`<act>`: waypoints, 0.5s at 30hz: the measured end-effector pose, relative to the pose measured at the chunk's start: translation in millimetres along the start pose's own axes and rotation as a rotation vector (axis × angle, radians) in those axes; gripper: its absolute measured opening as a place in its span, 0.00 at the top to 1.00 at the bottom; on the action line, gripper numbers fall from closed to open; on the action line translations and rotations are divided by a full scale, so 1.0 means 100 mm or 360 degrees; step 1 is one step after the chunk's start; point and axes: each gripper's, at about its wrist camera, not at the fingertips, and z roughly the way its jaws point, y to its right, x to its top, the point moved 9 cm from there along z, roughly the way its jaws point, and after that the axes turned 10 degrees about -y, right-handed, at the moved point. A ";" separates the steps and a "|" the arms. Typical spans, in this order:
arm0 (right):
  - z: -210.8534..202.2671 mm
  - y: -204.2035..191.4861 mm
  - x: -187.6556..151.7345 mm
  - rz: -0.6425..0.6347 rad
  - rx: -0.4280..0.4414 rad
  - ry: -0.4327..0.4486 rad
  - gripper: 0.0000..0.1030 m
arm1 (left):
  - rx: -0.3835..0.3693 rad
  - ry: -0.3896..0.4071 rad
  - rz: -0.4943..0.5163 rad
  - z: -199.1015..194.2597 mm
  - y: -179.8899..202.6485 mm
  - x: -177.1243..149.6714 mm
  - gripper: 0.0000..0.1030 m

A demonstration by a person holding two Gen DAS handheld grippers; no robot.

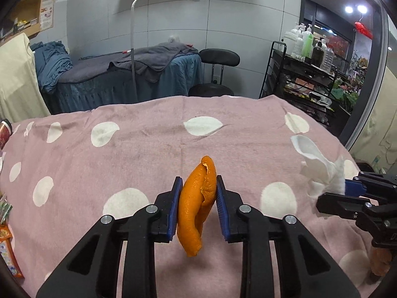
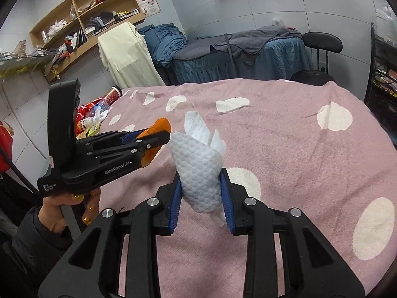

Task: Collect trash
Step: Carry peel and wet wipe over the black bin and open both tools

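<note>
Pink spotted cover (image 1: 148, 149) | left gripper (image 1: 198, 193) clamps orange peel (image 1: 196, 203) | right gripper (image 2: 201, 191) clamps tissue (image 2: 198, 168)

A pink cloth with white spots (image 1: 153, 149) covers the near surface, while behind it stand a bed draped in blue and grey sheets (image 1: 129, 79), a black round-backed chair (image 1: 219, 58), a white bent-arm floor lamp (image 1: 134, 37), a wooden wall shelf of clutter (image 2: 82, 24) and a black rack of bottles (image 1: 305, 57).

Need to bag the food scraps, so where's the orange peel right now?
The orange peel is clamped in the left gripper, lifted above the pink spotted blanket, left of the white paper towel.
</note>
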 end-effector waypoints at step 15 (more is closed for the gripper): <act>-1.03 0.14 -0.58 -0.0044 -0.0222 0.0193 0.71 | -0.0241 0.0147 0.0049 -0.60 0.99 -0.29 0.74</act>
